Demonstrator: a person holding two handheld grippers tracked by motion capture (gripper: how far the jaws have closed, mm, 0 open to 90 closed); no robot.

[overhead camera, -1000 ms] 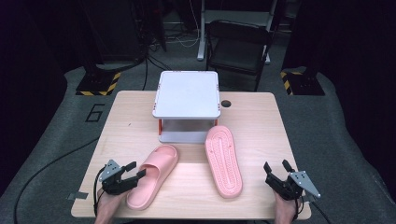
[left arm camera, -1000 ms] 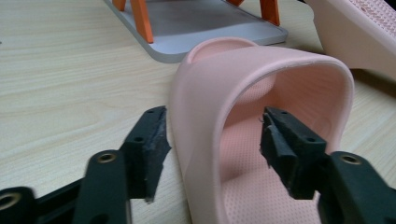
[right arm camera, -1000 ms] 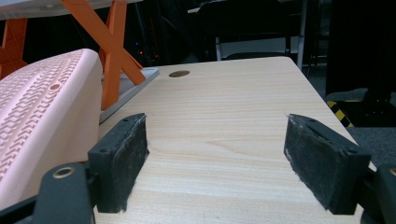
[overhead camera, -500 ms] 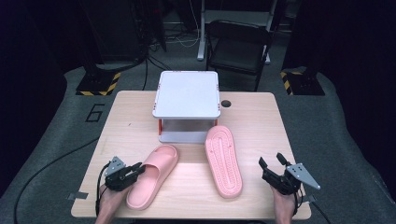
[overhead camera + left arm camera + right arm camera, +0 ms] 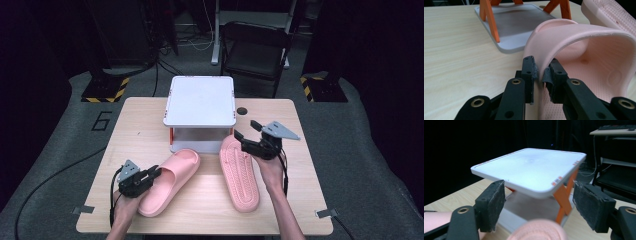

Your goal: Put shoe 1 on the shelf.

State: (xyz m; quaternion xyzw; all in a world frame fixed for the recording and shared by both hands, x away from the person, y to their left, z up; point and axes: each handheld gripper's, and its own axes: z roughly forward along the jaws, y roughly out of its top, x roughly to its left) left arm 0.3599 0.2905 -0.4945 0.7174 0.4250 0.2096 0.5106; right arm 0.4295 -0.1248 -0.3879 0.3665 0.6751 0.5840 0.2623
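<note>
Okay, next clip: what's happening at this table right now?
A person works with a gripper in each hand over two pink slippers and a small white shelf on a wooden table. The left gripper is shut on the strap edge of the left slipper, which lies sole down. The right gripper, jaws open and holding nothing, hovers over the toe end of the right slipper, which lies sole up beside the shelf.
</note>
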